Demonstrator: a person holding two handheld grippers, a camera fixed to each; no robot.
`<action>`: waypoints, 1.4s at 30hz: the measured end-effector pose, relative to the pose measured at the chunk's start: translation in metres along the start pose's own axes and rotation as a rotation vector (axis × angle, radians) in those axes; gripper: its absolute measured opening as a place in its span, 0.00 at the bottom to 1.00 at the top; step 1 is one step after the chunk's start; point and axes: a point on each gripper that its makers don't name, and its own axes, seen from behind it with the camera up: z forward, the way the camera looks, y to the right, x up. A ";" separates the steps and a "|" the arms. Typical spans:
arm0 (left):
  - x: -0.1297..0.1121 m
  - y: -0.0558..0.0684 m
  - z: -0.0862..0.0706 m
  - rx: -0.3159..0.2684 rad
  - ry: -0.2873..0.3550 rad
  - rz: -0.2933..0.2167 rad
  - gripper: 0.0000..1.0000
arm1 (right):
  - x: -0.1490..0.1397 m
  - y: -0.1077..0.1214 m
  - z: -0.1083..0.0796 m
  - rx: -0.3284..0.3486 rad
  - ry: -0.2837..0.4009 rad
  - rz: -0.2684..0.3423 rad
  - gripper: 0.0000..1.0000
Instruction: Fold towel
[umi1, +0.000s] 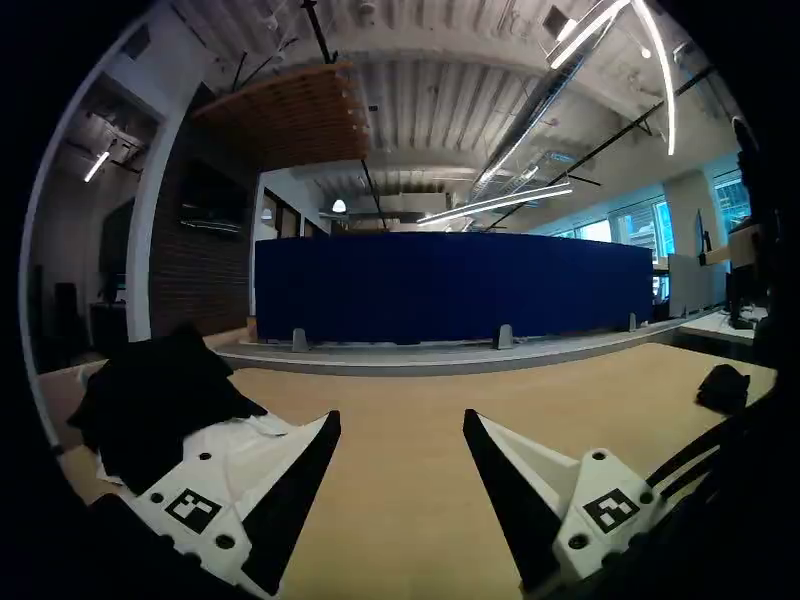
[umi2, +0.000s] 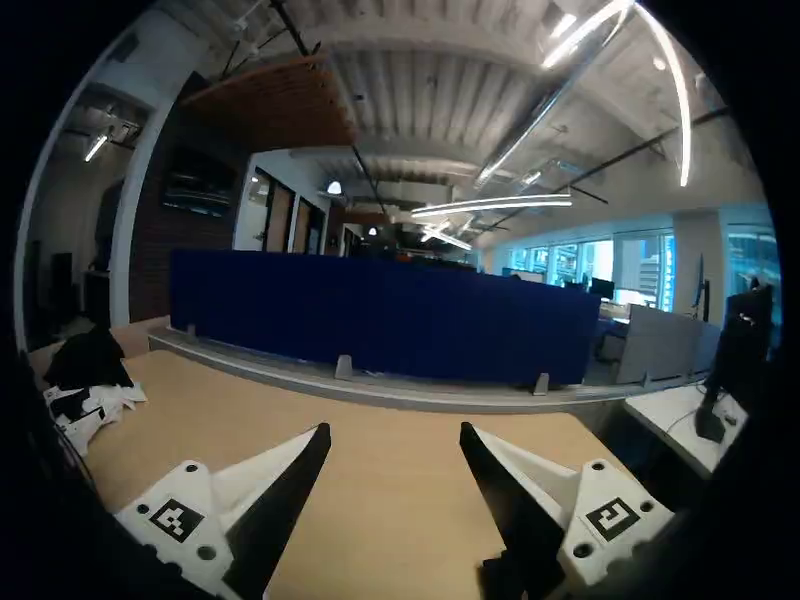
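Hovering open and empty: left gripper (umi1: 401, 414), right gripper (umi2: 394, 426). Towel pile (umi1: 150, 400) lies leftward on table (umi1: 420, 480), nearer left gripper.

dim indoor | bright ceiling strip lights (umi1: 640, 60) glare | windows (umi2: 620, 265) blown out | fisheye edge bending

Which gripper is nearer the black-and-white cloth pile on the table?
Left. The cloth pile lies just beside the left gripper, close to its fingers; seen from the right gripper, it sits far off to the side.
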 end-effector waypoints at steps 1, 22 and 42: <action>-0.001 -0.001 0.000 0.002 0.001 -0.003 0.91 | -0.002 -0.001 0.001 0.001 -0.001 -0.003 1.00; -0.016 -0.010 0.001 0.022 0.001 -0.005 0.91 | -0.016 -0.002 0.009 0.002 -0.013 -0.007 1.00; -0.015 -0.010 0.002 0.024 0.001 0.000 0.93 | 0.003 0.037 0.003 -0.027 0.047 0.034 1.00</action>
